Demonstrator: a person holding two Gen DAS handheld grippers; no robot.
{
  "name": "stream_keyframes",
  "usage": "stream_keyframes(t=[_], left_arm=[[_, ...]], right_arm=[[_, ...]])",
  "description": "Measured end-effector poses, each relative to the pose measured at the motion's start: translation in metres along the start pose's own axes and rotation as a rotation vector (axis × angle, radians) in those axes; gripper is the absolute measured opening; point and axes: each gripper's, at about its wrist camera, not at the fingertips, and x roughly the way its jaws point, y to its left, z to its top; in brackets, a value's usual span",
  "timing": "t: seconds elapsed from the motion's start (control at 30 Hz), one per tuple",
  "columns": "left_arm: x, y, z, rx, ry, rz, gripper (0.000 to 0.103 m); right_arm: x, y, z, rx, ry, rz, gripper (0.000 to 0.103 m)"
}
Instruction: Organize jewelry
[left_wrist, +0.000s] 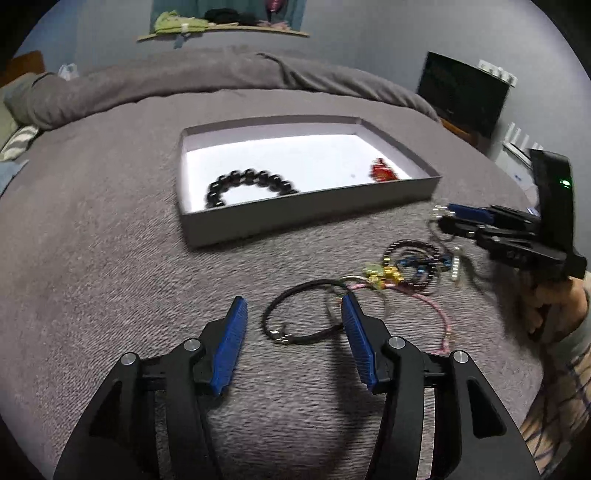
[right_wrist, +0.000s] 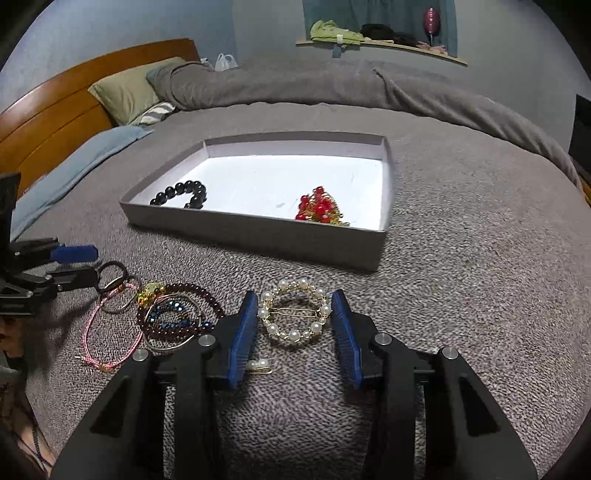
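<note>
The pearl hair clip (right_wrist: 293, 313) lies on the bed (right_wrist: 461, 277) at lower centre, between the parted fingers of the released right claw (right_wrist: 294, 306), while the left claw (left_wrist: 293, 308) gapes over a black cord bracelet (left_wrist: 295, 314).

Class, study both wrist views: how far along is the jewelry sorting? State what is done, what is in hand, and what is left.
Done: the black bead bracelet and red beaded piece lie in the box. In hand: nothing is gripped; the right gripper is open around the pearl hair clip, and the left gripper is open at the black cord bracelet. Left: those two pieces plus the tangled pile on the blanket.
</note>
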Motion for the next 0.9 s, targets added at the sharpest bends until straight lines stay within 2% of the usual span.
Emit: stream_keyframes(t=[0.13,0.27,0.33,0.37,0.43,0.47,0.5,0.9], left_arm=[[0.005,0.009,0.000,-0.033,0.017,0.012,0.039],[0.015,0.005,-0.002,-0.008,0.044,0.037,0.036],[0.017,0.001,-0.002,0.001,0.041,0.049,0.030],[0.018,-0.001,-0.003,0.006,0.041,0.050,0.022],[0.018,-0.006,-0.003,0.026,0.038,0.059,0.015],[0.016,-0.009,-0.003,0.043,0.032,0.064,0.007],[0.015,-0.012,-0.003,0.051,0.025,0.063,0.003],[-0.030,-0.018,0.020,0.011,-0.176,0.027,0.003]], right_arm=[[-0.002,0.004,0.001,-0.006,-0.010,0.007,0.041],[-0.002,0.008,0.002,-0.012,-0.013,0.016,0.041],[-0.003,0.009,0.002,-0.013,-0.017,0.019,0.041],[-0.004,0.009,0.002,-0.013,-0.021,0.019,0.042],[-0.006,0.008,0.003,-0.008,-0.028,0.020,0.041],[-0.007,0.007,0.003,-0.005,-0.032,0.020,0.041],[-0.008,0.007,0.004,-0.001,-0.036,0.022,0.042],[-0.015,0.001,0.015,0.020,-0.078,0.030,0.041]])
